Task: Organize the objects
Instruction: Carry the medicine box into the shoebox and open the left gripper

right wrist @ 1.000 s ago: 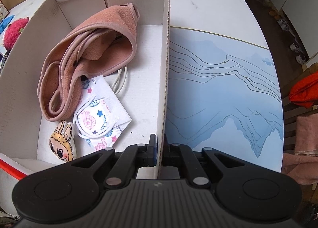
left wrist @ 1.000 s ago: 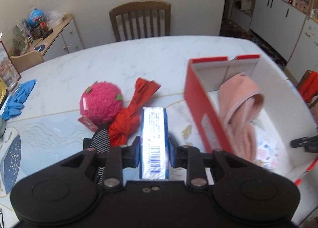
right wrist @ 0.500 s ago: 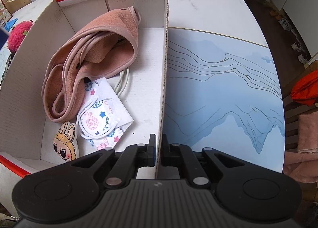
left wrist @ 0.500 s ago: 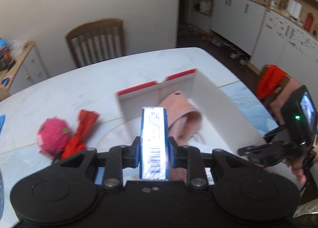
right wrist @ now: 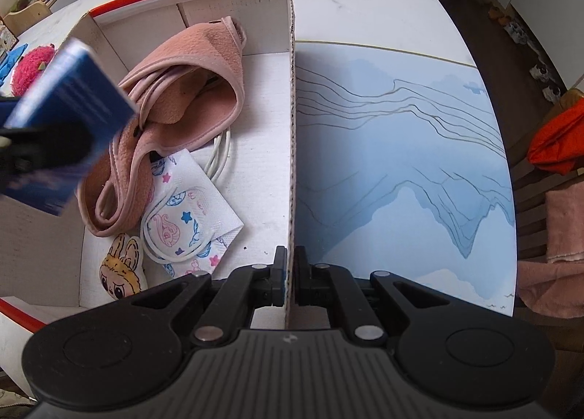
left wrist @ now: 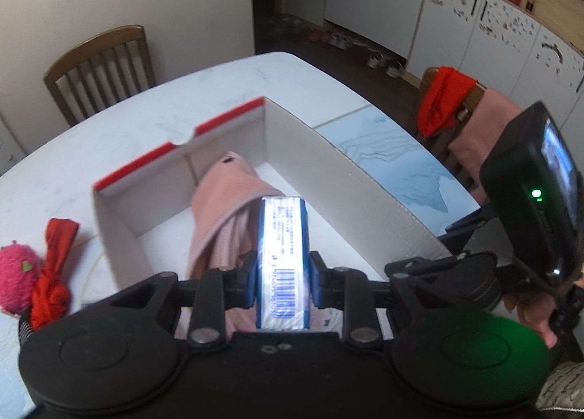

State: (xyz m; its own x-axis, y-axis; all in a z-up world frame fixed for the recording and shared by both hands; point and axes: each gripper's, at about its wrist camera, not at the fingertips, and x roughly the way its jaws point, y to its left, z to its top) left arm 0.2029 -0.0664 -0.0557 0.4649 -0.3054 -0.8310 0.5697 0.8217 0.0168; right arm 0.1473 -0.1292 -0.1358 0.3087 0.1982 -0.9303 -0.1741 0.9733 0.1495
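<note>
Left hand-held gripper (left wrist: 283, 278), clamped on a blue pack (left wrist: 283, 258), has moved from over the counter (left wrist: 146, 115) to above the box (left wrist: 357, 178). Right hand-held gripper (right wrist: 288, 282) stays pinched on the box wall. Only the right view shows the doll (right wrist: 122, 271) inside.

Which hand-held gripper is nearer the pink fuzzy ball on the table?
Left. The left hand-held gripper hangs over the box beside the pink fuzzy ball; the right hand-held gripper grips its far wall.

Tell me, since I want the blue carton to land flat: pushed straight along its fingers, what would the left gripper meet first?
Probably the pink cloth inside the cardboard box. The left gripper holds the blue carton over it, angled downward; depth is unclear.
</note>
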